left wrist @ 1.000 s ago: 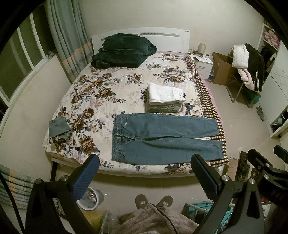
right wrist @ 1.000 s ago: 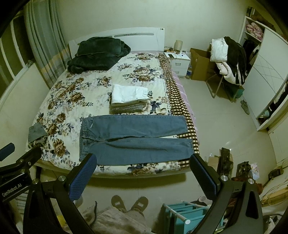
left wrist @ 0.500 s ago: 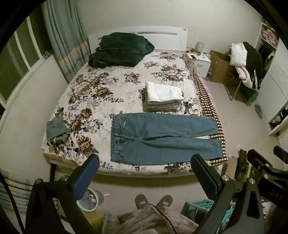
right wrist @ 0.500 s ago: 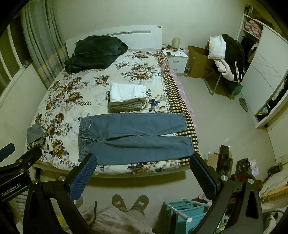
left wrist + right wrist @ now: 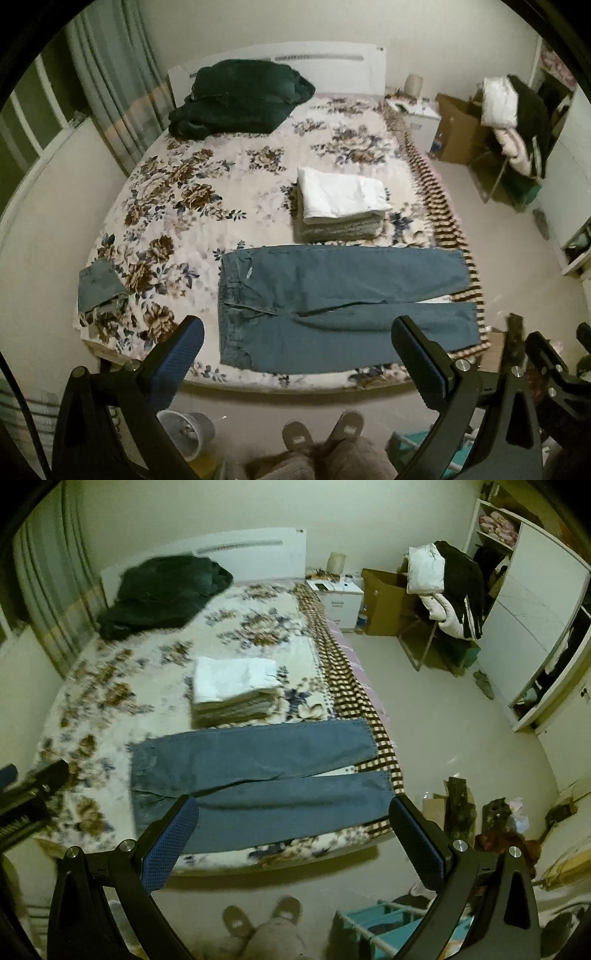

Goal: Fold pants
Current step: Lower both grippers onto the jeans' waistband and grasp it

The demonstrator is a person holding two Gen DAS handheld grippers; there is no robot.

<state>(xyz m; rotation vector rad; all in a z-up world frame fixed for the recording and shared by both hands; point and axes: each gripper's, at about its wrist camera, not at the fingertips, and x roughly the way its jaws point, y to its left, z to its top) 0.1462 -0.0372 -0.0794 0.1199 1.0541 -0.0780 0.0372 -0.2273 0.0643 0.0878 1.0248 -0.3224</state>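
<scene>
left wrist view: we see the bed [image 5: 177, 192] ahead and below, with the pants [image 5: 332, 295] spread flat along its near edge. their long axis runs crosswise to us, waistband at our left, hems at our right by the bed's right edge. the near leg lies closest. we hold the left hand-held gripper [image 5: 295, 350] wide open and empty, above the waist half; the right hand-held gripper [image 5: 293, 830] is equally wide open and empty, nearer the hem half. neither touches cloth. we judge the next move a descent to the near edge.
</scene>
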